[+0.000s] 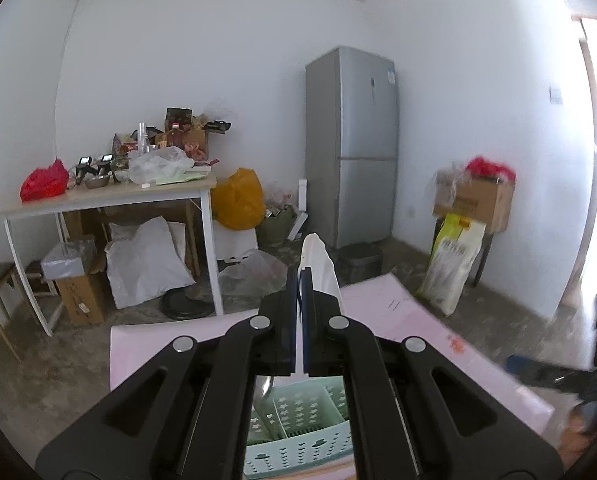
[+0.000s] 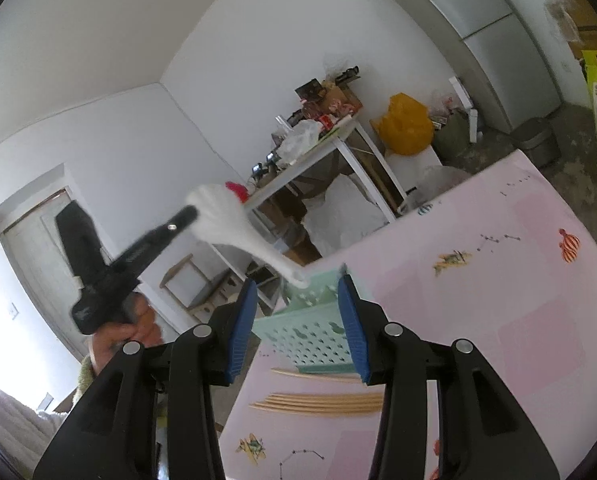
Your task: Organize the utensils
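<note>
White walls, a grey fridge in the corner, cluttered white table, concrete floor.

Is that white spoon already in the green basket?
Not yet: the left gripper holds the white spoon above the green basket.

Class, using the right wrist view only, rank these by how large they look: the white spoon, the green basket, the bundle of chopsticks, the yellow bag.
1. White spoon and green basket: alike, and the spoon is held nearer, so unsure.
2. Chopsticks.
3. Yellow bag, small because it is far off.
</note>
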Tool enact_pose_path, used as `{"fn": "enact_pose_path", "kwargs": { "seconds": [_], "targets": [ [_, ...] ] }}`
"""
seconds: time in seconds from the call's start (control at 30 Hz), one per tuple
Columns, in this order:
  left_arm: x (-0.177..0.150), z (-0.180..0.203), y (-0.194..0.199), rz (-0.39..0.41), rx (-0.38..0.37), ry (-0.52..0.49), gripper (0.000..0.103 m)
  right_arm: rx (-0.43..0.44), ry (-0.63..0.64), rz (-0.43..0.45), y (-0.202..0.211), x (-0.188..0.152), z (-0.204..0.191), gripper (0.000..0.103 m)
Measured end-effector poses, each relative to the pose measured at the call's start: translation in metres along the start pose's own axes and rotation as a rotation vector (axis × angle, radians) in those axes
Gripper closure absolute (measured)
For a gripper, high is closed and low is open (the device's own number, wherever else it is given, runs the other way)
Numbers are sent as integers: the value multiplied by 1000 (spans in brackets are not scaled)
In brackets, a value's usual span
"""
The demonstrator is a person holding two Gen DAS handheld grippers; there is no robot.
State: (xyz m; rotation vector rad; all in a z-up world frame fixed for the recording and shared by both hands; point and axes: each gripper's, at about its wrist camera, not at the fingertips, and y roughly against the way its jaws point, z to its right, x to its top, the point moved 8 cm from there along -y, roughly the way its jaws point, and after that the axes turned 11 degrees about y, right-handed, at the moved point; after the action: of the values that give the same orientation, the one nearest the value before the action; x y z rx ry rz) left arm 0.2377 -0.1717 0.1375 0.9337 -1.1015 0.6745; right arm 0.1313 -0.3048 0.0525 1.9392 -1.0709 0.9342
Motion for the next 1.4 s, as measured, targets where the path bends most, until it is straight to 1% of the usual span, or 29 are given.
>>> {"fn": "enact_pose_path", "kwargs": {
  "seconds": [0.17, 0.2, 0.3, 0.33, 0.37, 0.4, 0.43, 0.57, 0.67, 0.73, 0.8, 0.87, 0.93, 1.0, 1.07, 1.1, 1.13, 1.17, 1.23, 1.3, 1.37, 1.4],
  "targets": [
    [-30, 10, -31, -45, 37, -66, 102, -11, -21, -16, 8, -7, 9, 62],
    [-38, 11, -37, -66, 39, -71, 102, -14, -24, -20, 9, -9, 11, 62],
    [-52, 10, -47, -123, 6, -36, 102, -22, -31, -35, 9, -14, 14, 61],
    [-56, 8, -46, -135, -5, -20, 99, -25, -32, -40, 9, -16, 15, 61],
    [-58, 6, -44, -144, -16, -2, 94, -26, -34, -47, 8, -18, 16, 61],
    [-59, 3, -41, -143, -19, 8, 80, -26, -37, -51, 7, -18, 16, 61],
    [-59, 0, -36, -135, -16, 20, 74, -25, -41, -55, 5, -20, 16, 60],
    [-60, -11, -13, -110, -19, 44, 72, -20, -55, -79, -5, -25, 17, 60],
    [-61, -27, 12, -79, 2, 53, 67, -17, -56, -92, -12, -26, 16, 59],
    [-62, -41, 29, -62, 36, 63, 64, -19, -55, -104, -18, -27, 16, 58],
    [-67, -60, 44, -55, 81, 86, 63, -27, -51, -118, -24, -30, 17, 55],
    [-75, -81, 55, -57, 133, 122, 63, -34, -49, -147, -32, -36, 16, 52],
    [-84, -101, 60, -71, 172, 162, 63, -28, -58, -187, -42, -46, 13, 52],
    [-102, -125, 59, -125, 235, 198, 63, -16, -66, -231, -53, -59, 8, 52],
    [-121, -143, 53, -188, 284, 193, 63, -6, -71, -282, -64, -73, 2, 52],
    [-138, -153, 45, -245, 316, 180, 63, 1, -77, -321, -72, -84, -3, 52],
    [-145, -159, 41, -271, 327, 175, 63, 4, -82, -349, -78, -92, -6, 52],
    [-161, -167, 31, -320, 336, 171, 63, 5, -89, -391, -85, -104, -11, 52],
    [-175, -177, 20, -360, 336, 174, 63, 2, -95, -448, -95, -120, -16, 52],
    [-184, -188, 5, -383, 333, 176, 65, 0, -97, -496, -103, -135, -22, 52],
    [-187, -194, -10, -399, 307, 188, 71, -6, -91, -535, -110, -147, -28, 52],
    [-189, -198, -20, -419, 298, 196, 74, -8, -88, -546, -111, -151, -31, 52]
  ]
}}
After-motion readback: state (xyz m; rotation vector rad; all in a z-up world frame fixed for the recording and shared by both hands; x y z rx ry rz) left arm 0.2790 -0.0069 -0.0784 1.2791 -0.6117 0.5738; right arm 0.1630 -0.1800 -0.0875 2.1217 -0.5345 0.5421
